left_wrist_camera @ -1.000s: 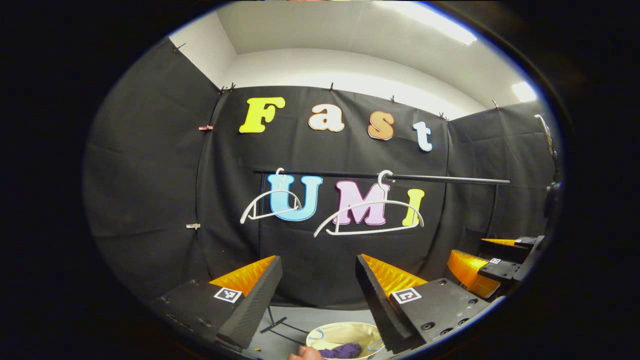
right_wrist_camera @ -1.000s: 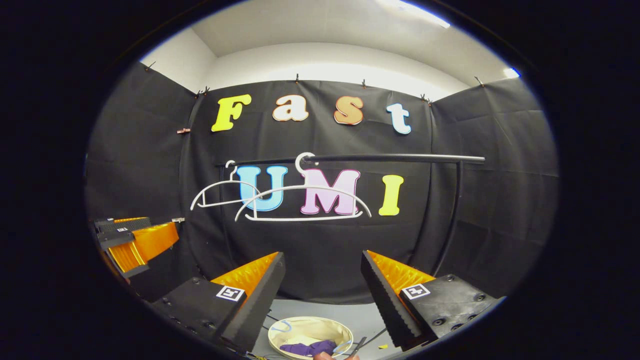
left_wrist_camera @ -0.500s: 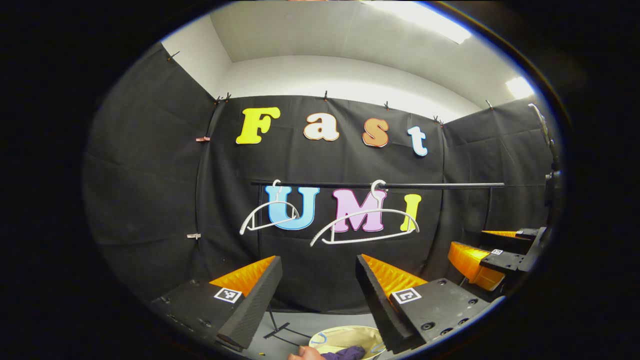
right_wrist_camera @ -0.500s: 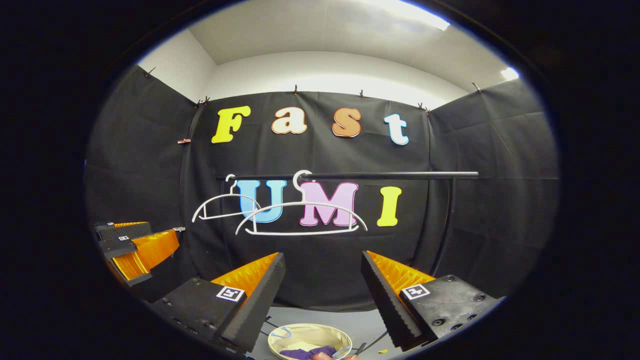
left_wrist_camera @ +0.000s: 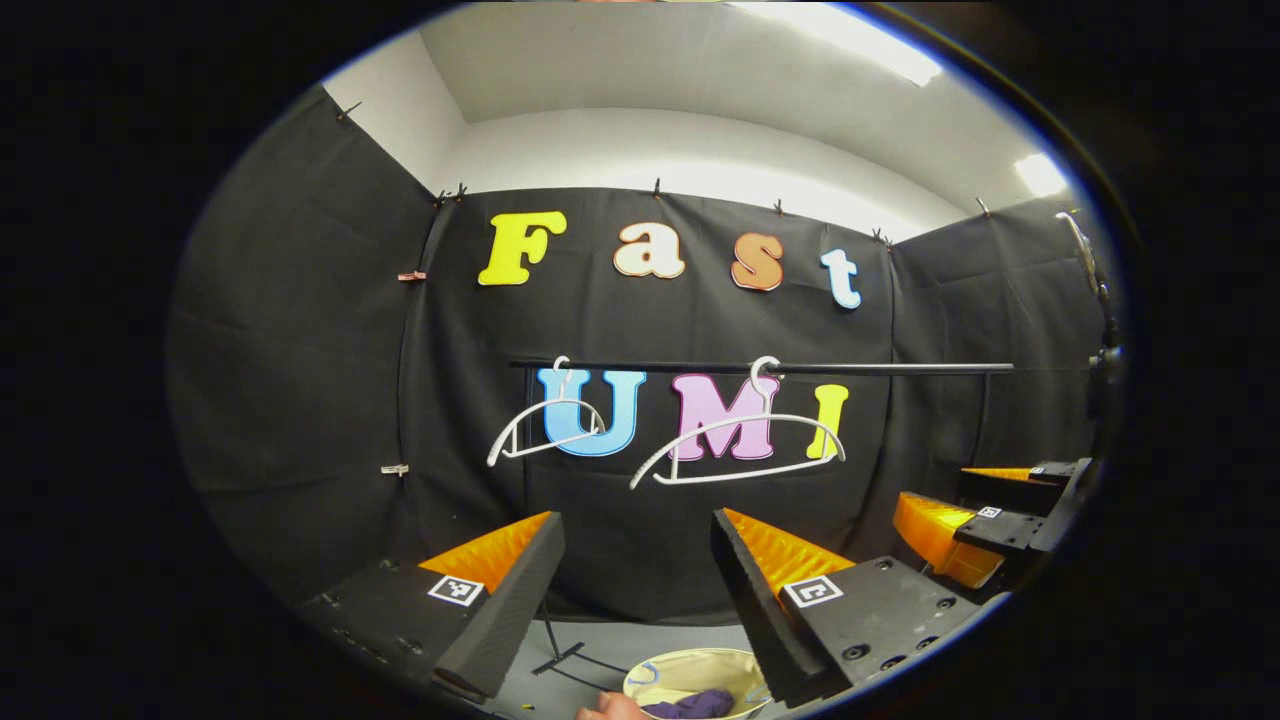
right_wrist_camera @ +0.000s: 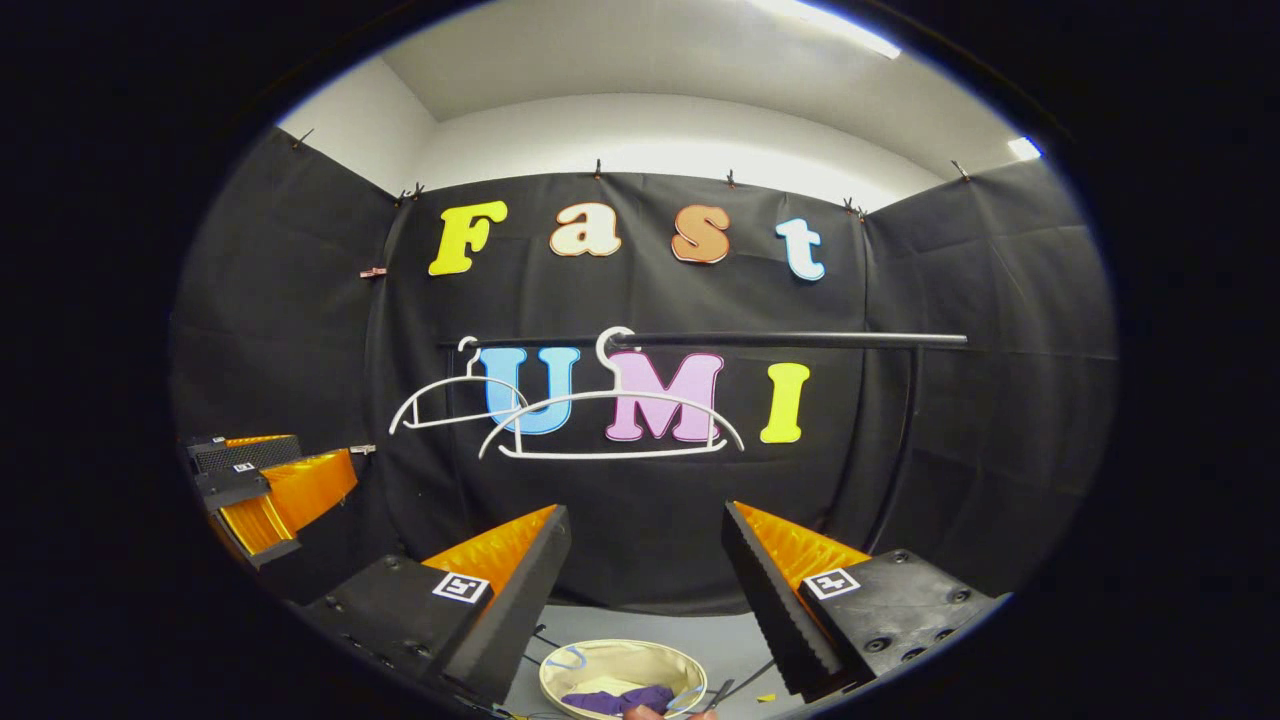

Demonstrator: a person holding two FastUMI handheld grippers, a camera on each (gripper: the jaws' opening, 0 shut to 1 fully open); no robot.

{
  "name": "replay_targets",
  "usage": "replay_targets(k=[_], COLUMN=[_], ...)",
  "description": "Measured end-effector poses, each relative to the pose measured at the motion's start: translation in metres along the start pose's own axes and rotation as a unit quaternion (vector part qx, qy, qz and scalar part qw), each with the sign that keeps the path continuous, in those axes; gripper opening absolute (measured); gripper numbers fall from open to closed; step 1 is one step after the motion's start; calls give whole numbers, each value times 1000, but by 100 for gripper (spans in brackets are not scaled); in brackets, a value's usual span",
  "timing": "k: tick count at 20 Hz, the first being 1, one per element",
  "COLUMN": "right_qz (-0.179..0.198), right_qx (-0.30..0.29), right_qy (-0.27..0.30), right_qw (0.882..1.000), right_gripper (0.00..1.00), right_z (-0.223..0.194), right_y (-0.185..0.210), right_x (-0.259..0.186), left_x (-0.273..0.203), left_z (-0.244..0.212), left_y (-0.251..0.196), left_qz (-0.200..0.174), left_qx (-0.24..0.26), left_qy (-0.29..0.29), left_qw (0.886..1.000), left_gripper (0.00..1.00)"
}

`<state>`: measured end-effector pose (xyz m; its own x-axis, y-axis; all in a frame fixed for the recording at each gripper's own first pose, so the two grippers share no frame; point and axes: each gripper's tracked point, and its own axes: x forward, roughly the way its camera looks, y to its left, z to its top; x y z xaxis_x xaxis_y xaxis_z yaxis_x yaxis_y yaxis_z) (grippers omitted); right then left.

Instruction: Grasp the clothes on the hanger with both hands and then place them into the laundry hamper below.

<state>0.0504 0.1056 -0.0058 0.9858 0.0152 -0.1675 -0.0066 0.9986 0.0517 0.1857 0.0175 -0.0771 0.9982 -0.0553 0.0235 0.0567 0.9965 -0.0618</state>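
We see the left gripper (left_wrist_camera: 637, 525) at the bottom of the left gripper view with its two fingers spread wide apart and nothing between them but the black cloth wall behind. The right gripper (right_wrist_camera: 646, 518) stands the same way in the right gripper view, fingers parted and holding nothing. Each tool also appears in the other's camera: the right gripper (left_wrist_camera: 965, 525) sits low at the right edge of the left gripper view, and the left gripper (right_wrist_camera: 270, 485) low at the left edge of the right gripper view; both are raised well above the floor. Ahead of us a thin black horizontal clothes rail (left_wrist_camera: 880, 368) runs across the booth, with a black upright post (right_wrist_camera: 903, 440) carrying its right end. Two bare white plastic hangers hook over that rail: the nearer, larger hanger (left_wrist_camera: 738, 448) toward the middle and the smaller, farther hanger (left_wrist_camera: 545, 428) to its left; in the right gripper view the nearer hanger (right_wrist_camera: 612, 420) overlaps the farther hanger (right_wrist_camera: 455, 400). Down below, on the grey floor (right_wrist_camera: 690, 630), stands the round cream-coloured fabric laundry hamper (left_wrist_camera: 690, 668), and the crumpled purple clothes (left_wrist_camera: 690, 706) lie inside it, seen again in the hamper (right_wrist_camera: 620, 662) in the right gripper view as a purple heap (right_wrist_camera: 615, 700). At the very bottom edge of the left gripper view, just left of the hamper, a small part of a person's hand (left_wrist_camera: 608, 708) shows.
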Motion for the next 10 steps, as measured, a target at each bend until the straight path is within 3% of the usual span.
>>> replay_targets(k=[3,4,5,6,7,10], right_qz=[1,-1,-2,-3,-4,-6], right_qx=[-5,-8,-8,-7,-5,2], right_qy=[-5,-7,-7,-6,-5,-5], right_qw=[1000,1000,1000,1000,1000,1000], right_gripper=[98,98,98,98,98,98], right_z=[2,3,3,3,3,3], right_y=[-1,-2,-2,-1,-1,-2], right_x=[0,0,1,0,-1,-2], left_x=[0,1,1,0,0,1], left_z=[0,-1,-2,-1,-2,-5], left_y=[-1,-2,-3,-2,-2,-5], left_qz=[1,0,-2,-2,-3,-7], left_qx=[-1,-3,-3,-1,1,5], left_qy=[2,3,4,4,6,8], left_qw=[1000,1000,1000,1000,1000,1000], left_gripper=[93,89,93,89,93,93])
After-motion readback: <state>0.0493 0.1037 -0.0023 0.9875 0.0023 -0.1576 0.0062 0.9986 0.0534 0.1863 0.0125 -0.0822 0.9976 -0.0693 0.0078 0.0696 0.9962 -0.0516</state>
